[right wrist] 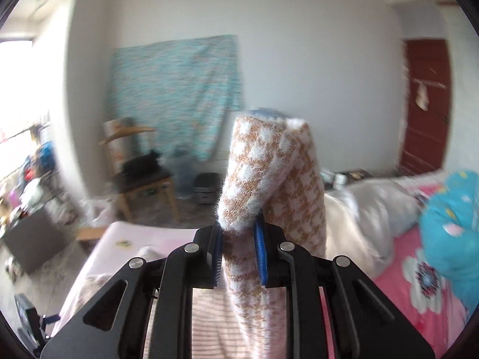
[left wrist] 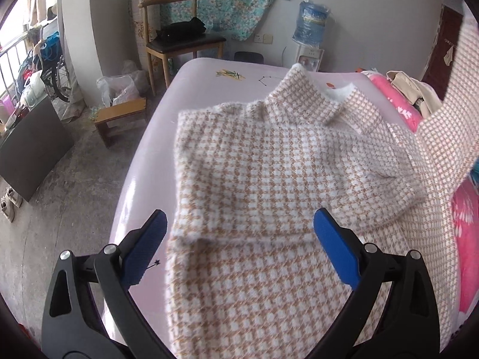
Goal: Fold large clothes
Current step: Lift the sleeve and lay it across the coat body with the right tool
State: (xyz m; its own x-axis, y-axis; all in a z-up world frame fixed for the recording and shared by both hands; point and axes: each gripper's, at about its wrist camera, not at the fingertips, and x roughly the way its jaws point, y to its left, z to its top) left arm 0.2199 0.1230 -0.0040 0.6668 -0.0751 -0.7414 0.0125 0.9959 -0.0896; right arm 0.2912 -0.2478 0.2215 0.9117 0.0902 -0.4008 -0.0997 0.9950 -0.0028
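1. A fluffy tan-and-white checked sweater [left wrist: 269, 164] lies flat on the pale pink bed [left wrist: 149, 155], with its high neck pointing away toward the far edge.
2. The left hand-held gripper [left wrist: 239, 245] hovers over the near part of the sweater. Its blue pads stand wide apart and hold nothing.
3. The right hand-held gripper [right wrist: 238, 257] is clenched on a sweater sleeve [right wrist: 269, 179]. The sleeve sticks up between its blue pads.
4. In the left view, that sleeve [left wrist: 449, 104] rises on the right side of the sweater's body.
5. I think the sleeve needs to go left, across the body, so the right one is the nearer one for this.
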